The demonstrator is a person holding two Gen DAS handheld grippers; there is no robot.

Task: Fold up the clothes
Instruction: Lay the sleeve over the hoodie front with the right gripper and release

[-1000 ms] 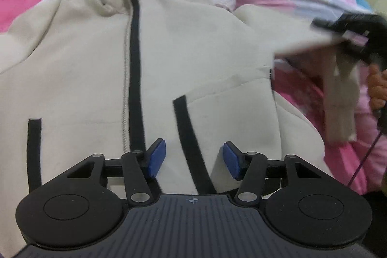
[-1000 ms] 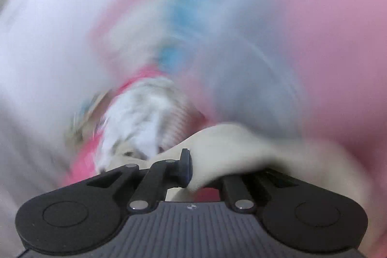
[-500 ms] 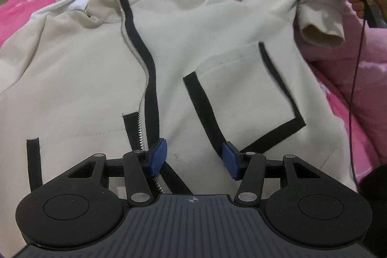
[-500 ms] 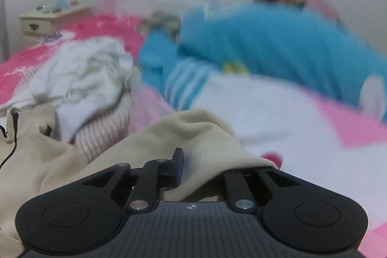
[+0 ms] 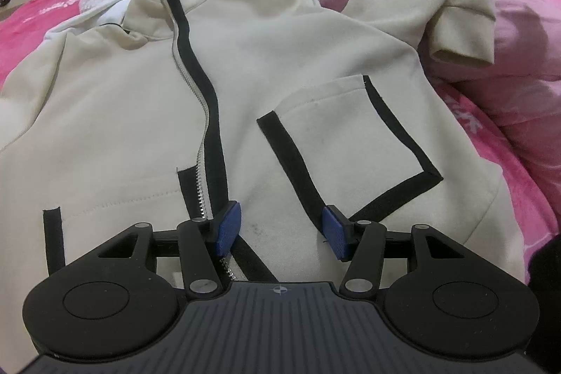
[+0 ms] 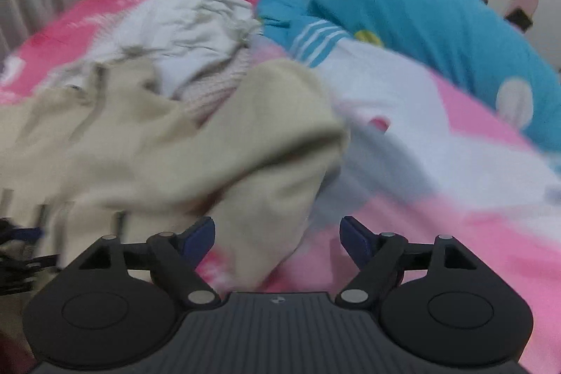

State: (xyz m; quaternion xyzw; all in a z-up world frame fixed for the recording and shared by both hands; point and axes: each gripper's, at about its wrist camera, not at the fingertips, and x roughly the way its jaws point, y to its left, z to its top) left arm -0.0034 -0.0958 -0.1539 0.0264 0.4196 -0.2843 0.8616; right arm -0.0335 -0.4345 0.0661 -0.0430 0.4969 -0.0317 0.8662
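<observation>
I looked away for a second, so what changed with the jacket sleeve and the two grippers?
The right gripper let go of the cream jacket's sleeve; its fingers are opening, and the cuff lies loose between them, unpinched. The sleeve now rests spread out on the pink bedding. The left gripper stayed half open over the jacket hem, holding nothing.

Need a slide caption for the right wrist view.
Right gripper opening over the beige jacket sleeve on the pink bed.
</observation>
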